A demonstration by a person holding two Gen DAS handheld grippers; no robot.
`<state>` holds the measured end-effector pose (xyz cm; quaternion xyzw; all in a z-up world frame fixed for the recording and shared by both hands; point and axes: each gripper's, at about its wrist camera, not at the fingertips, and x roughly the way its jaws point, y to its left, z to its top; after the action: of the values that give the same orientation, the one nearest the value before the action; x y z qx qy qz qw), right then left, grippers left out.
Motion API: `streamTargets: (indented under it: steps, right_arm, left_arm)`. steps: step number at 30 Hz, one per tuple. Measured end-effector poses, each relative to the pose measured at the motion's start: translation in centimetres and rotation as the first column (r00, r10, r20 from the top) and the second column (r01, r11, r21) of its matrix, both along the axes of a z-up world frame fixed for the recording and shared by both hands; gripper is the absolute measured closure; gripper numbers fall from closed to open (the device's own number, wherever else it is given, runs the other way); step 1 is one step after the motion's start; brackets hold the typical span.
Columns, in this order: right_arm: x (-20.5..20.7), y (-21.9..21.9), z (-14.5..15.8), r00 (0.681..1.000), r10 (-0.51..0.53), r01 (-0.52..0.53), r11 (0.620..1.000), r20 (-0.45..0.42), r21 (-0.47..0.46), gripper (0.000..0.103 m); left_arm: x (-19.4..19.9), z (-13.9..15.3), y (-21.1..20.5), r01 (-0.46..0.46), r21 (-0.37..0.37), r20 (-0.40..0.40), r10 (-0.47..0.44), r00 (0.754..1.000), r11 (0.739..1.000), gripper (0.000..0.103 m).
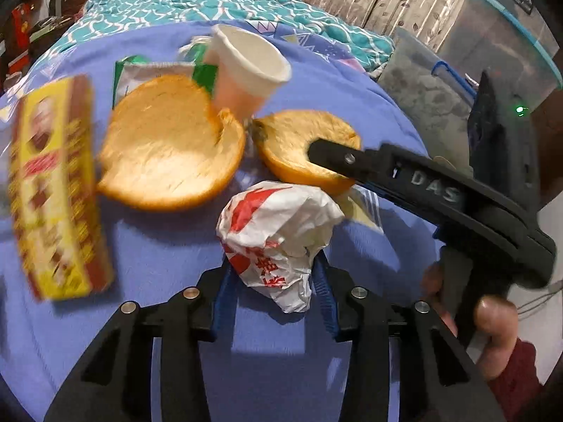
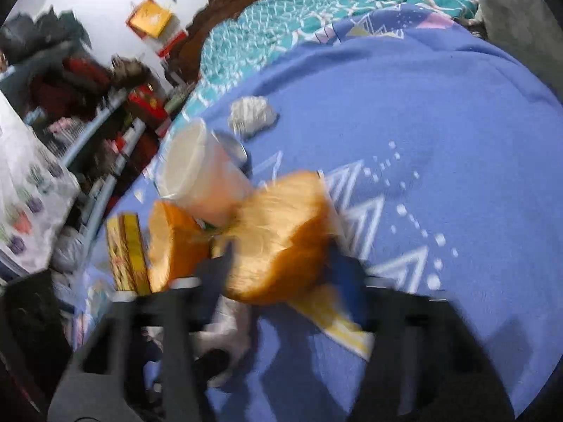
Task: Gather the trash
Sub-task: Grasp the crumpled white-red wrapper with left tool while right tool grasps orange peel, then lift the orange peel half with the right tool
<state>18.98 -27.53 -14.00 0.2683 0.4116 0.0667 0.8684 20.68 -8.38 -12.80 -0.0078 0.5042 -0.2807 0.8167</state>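
My left gripper (image 1: 274, 274) clamps the crumpled wrapper (image 1: 278, 239); my right gripper (image 2: 278, 270) pinches a bun half (image 2: 281, 242) beside it, which may crumble.

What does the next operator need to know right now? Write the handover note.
Left gripper: fingers shut on the crumpled wrapper.
Right gripper: fingers around the smaller bun half; the blur hides whether they have closed.
On the blue blanket: larger bun half, tipped white cup, yellow box, green packet, crumpled tissue.
Done: nothing seen binned.
Left: bin the wrapper and bun half, then collect the rest.
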Motion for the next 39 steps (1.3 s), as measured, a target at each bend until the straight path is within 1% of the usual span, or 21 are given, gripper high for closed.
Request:
streamTargets:
  steps: [1, 2, 6, 7, 10, 11, 12, 13, 14, 15, 16, 18, 20, 22, 25, 27, 29, 34, 35, 36, 39]
  right_arm:
    - [-1.1, -0.3, -0.2, 1.0, 0.002, -0.002, 0.999, -0.008, 0.038, 0.077]
    - [-2.0, -0.4, -0.2, 1.0, 0.0, 0.001, 0.999, -0.007, 0.045, 0.078]
    - [-6.9, 0.0, 0.0, 0.999, 0.042, -0.041, 0.996, -0.002, 0.085, 0.078]
    - [-8.9, 0.3, 0.1, 0.998, 0.056, -0.055, 0.994, -0.002, 0.091, 0.078]
    - [-12.7, 1.4, 0.2, 0.997, 0.079, -0.079, 0.996, 0.005, 0.046, 0.074]
    - [-13.6, 1.9, 0.1, 0.996, 0.09, -0.091, 0.995, 0.007, 0.033, 0.063]
    - [-14.5, 2.2, 0.2, 0.996, 0.088, -0.088, 0.996, 0.013, 0.012, 0.035]
    - [-15.1, 2.3, 0.6, 0.997, 0.075, -0.075, 0.997, 0.035, -0.011, 0.021]
    - [-15.7, 2.4, 1.0, 0.996, 0.068, -0.066, 0.997, 0.065, -0.032, 0.011]
    - [-16.1, 2.6, 1.4, 0.994, 0.072, -0.067, 0.996, 0.085, -0.054, 0.01]
    - [-16.5, 3.1, 2.0, 0.991, 0.092, -0.081, 0.99, 0.101, -0.112, 0.01]
    - [-16.9, 4.3, 2.6, 0.985, 0.134, -0.11, 0.973, 0.111, -0.203, 0.004]
    - [-16.5, 5.4, 2.8, 0.978, 0.184, -0.152, 0.949, 0.096, -0.276, 0.003]
    - [-15.8, 6.7, 2.3, 0.97, 0.236, -0.204, 0.916, 0.051, -0.346, 0.003]
    - [-14.3, 8.2, 1.4, 0.965, 0.262, -0.243, 0.86, -0.02, -0.448, 0.003]
    - [-13.1, 8.6, 1.1, 0.962, 0.269, -0.255, 0.839, -0.04, -0.48, 0.003]
    - [-11.9, 8.5, 0.7, 0.962, 0.267, -0.261, 0.838, -0.056, -0.48, 0.003]
    - [-9.7, 8.8, 0.1, 0.955, 0.283, -0.291, 0.85, -0.085, -0.438, 0.004]
    - [-9.8, 9.1, 0.0, 0.953, 0.293, -0.297, 0.857, -0.077, -0.421, 0.006]
    - [-9.8, 9.0, 0.1, 0.956, 0.286, -0.286, 0.862, -0.065, -0.418, 0.02]
    - [-10.4, 8.4, 1.1, 0.956, 0.295, -0.275, 0.882, -0.009, -0.383, 0.052]
  left_arm:
    - [-0.5, 0.0, 0.6, 0.005, -0.005, 0.001, -0.005, 1.0, 1.0, 0.064]
    - [-1.3, 0.0, 1.5, 0.013, -0.01, -0.002, -0.014, 1.0, 1.0, 0.064]
    - [-4.7, -0.1, 4.9, 0.035, -0.037, -0.024, -0.036, 0.999, 0.999, 0.064]
    - [-5.3, -0.1, 5.5, 0.037, -0.042, -0.025, -0.038, 0.999, 0.998, 0.064]
    - [-7.4, 0.1, 7.3, 0.035, -0.065, -0.026, -0.036, 0.999, 0.997, 0.064]
    - [-7.9, 0.0, 7.7, 0.028, -0.068, -0.029, -0.03, 0.999, 0.997, 0.064]
    - [-8.2, 0.0, 7.8, 0.024, -0.07, -0.033, -0.027, 0.999, 0.997, 0.064]
    - [-8.5, -0.2, 7.8, 0.018, -0.069, -0.04, -0.021, 0.999, 0.997, 0.063]
    - [-8.5, -0.2, 7.8, 0.014, -0.071, -0.042, -0.017, 0.999, 0.997, 0.063]
    - [-8.5, -0.2, 7.7, 0.009, -0.07, -0.04, -0.012, 0.999, 0.998, 0.063]
    - [-8.4, -0.2, 7.6, 0.007, -0.068, -0.041, -0.01, 0.999, 0.998, 0.063]
    - [-8.4, 0.0, 7.5, 0.003, -0.072, -0.041, -0.006, 0.999, 0.997, 0.063]
    - [-8.6, 0.0, 7.9, 0.004, -0.074, -0.036, -0.007, 0.999, 0.997, 0.063]
    - [-8.5, 0.0, 7.9, 0.0, -0.079, -0.039, -0.003, 0.999, 0.997, 0.062]
    - [-8.5, -0.1, 8.3, -0.006, -0.085, -0.048, 0.001, 0.999, 0.996, 0.062]
    - [-8.5, -0.2, 8.6, -0.008, -0.087, -0.051, 0.003, 0.999, 0.996, 0.062]
    - [-8.5, -0.2, 8.7, -0.011, -0.09, -0.054, 0.006, 0.999, 0.996, 0.062]
    - [-8.4, -0.2, 8.9, -0.018, -0.092, -0.056, 0.013, 0.998, 0.996, 0.061]
    - [-8.4, -0.2, 8.9, -0.019, -0.091, -0.055, 0.014, 0.998, 0.996, 0.061]
    - [-8.3, -0.2, 8.9, -0.019, -0.089, -0.055, 0.015, 0.998, 0.996, 0.061]
    - [-8.3, 0.0, 8.7, -0.016, -0.08, -0.049, 0.012, 0.999, 0.997, 0.062]
